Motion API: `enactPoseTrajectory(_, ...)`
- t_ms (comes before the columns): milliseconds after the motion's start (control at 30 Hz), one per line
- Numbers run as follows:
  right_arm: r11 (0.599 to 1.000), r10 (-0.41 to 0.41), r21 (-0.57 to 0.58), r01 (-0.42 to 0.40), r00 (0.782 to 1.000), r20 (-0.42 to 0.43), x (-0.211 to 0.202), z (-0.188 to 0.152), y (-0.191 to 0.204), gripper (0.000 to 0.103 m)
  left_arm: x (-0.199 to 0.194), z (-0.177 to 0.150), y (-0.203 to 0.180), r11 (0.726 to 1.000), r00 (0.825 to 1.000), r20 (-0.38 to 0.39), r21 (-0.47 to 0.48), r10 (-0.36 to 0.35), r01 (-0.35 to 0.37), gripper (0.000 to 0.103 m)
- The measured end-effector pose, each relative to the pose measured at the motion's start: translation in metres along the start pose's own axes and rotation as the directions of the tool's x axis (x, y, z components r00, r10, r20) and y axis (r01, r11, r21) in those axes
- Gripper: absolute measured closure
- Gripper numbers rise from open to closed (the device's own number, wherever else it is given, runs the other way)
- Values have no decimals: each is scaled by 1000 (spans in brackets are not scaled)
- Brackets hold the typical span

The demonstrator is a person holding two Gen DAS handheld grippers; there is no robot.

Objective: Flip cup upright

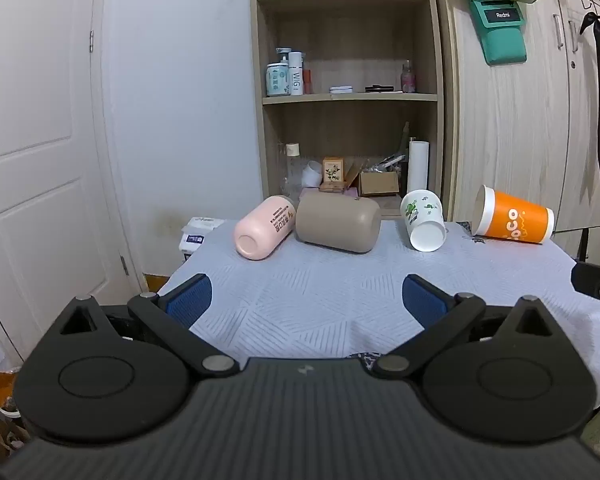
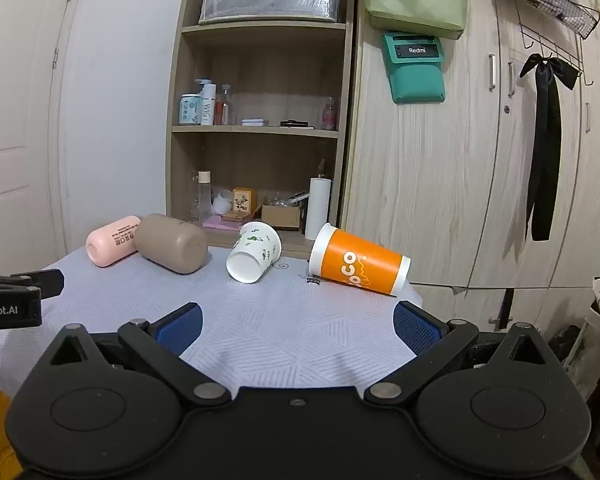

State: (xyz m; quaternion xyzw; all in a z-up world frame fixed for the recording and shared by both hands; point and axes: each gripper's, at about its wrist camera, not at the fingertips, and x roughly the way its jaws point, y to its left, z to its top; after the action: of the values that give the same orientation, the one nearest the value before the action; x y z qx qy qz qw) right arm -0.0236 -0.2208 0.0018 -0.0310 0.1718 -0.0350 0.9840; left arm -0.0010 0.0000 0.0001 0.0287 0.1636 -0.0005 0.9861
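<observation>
Orange cup (image 2: 358, 266) glossy paper; tablecloth (image 1: 324, 292) matt, ribbed cloth.

Black left tool (image 1: 306, 300) with blue ribbed pads (image 1: 190, 300).

pink cup (image 1: 263, 227), taupe cup (image 1: 338, 222), orange cup (image 1: 514, 220)

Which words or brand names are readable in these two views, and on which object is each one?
"Redmi": teal pouch on the cabinet.
"WiGi": white bottle on the shelf.
"oCo", partly hidden: orange cup.
"Robot.AI", start cut off: left gripper.
Pink cup: print too small to read.
</observation>
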Motion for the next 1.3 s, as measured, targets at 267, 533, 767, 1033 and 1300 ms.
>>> enactPoseTrajectory(267,1000,9,6,-9,1000,25,1,-3,1,0,-10,7,-6,999,1000,25,38,-12,11,0)
enactPoseTrajectory(533,1000,4,4,-5,1000,27,3,-3,2,0,-3,0,-3,999,999,40,28,-28,26,0)
enactPoseTrajectory(767,1000,6,18,-7,1000,26,3,-5,1,0,-3,0,-3,999,999,49,47,-22,20,0)
enactPoseTrajectory(1033,999,9,30,-10,999,36,2,-4,1,0,0,-4,-3,998,999,37,63,-12,10,0)
enactPoseTrajectory(1300,1000,4,23,-6,999,46,1,-4,2,0,-1,-5,1,999,999,39,38,-35,33,0)
